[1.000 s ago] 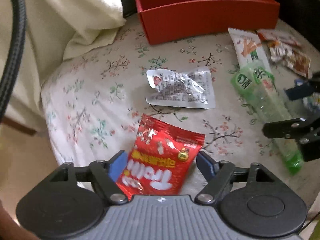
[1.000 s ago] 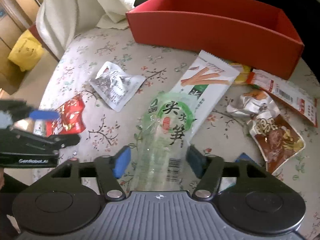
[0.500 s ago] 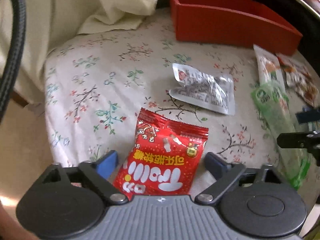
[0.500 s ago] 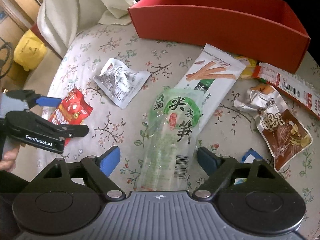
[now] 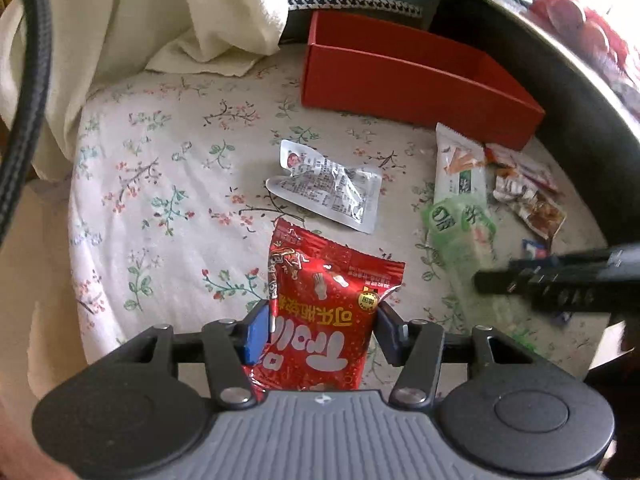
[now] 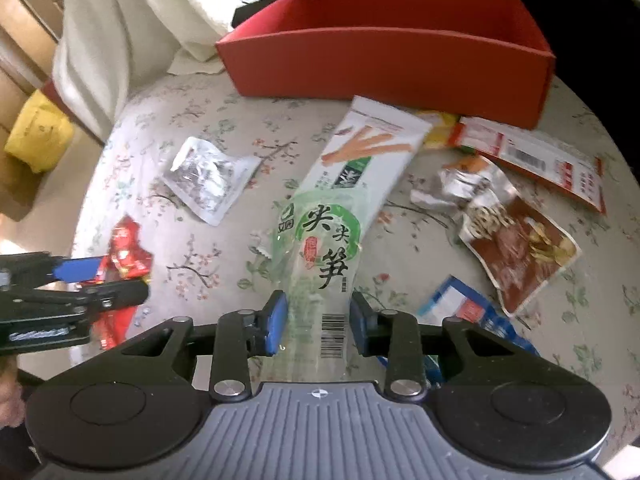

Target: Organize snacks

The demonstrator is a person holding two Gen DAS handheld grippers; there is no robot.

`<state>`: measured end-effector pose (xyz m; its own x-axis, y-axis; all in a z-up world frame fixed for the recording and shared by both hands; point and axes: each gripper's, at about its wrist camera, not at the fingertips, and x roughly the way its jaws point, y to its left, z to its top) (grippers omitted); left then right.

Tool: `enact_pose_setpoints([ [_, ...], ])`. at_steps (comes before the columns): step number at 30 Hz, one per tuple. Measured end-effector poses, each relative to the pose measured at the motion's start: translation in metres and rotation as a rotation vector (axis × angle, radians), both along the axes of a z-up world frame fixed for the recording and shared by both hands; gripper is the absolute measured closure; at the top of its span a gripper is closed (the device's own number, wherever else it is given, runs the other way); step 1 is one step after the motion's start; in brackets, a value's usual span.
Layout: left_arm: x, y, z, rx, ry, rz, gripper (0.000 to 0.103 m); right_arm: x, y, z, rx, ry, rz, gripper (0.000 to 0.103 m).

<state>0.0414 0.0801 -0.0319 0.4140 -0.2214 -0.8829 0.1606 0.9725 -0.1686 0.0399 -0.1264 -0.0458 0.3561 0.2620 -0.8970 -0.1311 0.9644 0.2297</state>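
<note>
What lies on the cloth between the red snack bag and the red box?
In the left wrist view, one crumpled silver packet lies between the red snack bag and the red box; the rest is bare flowered cloth.

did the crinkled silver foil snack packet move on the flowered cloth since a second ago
No. In the right wrist view the crinkled silver foil snack packet lies at the same spot and angle, left of the long red cardboard box; only the camera has shifted.
</note>
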Motion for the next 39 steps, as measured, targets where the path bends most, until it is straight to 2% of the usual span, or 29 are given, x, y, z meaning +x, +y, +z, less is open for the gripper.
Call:
enact_pose_setpoints([
  [3,0.002,0.006,0.002,-0.041,0.013,0.018,0.056,-0.002,0.011,-0.002,0.004,0.011,-0.008,0.043],
  [4,0.001,0.007,0.003,-0.052,0.017,0.021,0.056,-0.001,0.017,-0.005,-0.014,0.017,-0.008,0.028],
  [5,0.001,0.009,0.004,-0.065,0.017,0.025,0.056,0.0,0.024,-0.008,-0.036,0.015,-0.003,0.021],
  [8,-0.001,0.012,0.008,-0.08,0.009,0.031,0.056,0.003,0.046,-0.014,-0.151,-0.037,0.027,0.015],
  [10,-0.001,0.012,0.01,-0.086,0.01,0.03,0.056,0.008,0.054,-0.018,-0.229,-0.068,0.029,0.016],
  [12,-0.002,0.011,0.011,-0.093,0.009,0.025,0.056,0.012,0.055,-0.016,-0.23,-0.059,0.011,0.018],
  [14,-0.001,0.01,0.012,-0.099,0.011,0.024,0.056,0.01,0.05,-0.008,-0.226,-0.059,0.004,0.043],
  [16,0.0,0.007,0.013,-0.104,0.013,0.02,0.056,0.007,0.04,-0.002,-0.173,-0.022,-0.008,0.051],
  [19,0.002,0.004,0.015,-0.103,0.006,0.017,0.055,-0.002,0.035,0.001,-0.195,-0.034,-0.006,0.054],
  [28,0.021,-0.004,0.028,-0.145,-0.019,0.057,0.055,-0.008,0.003,0.031,-0.002,-0.109,-0.062,0.059],
  [39,0.056,-0.024,0.047,-0.192,-0.063,0.079,0.055,0.017,-0.027,0.055,0.174,-0.216,-0.127,0.059],
])
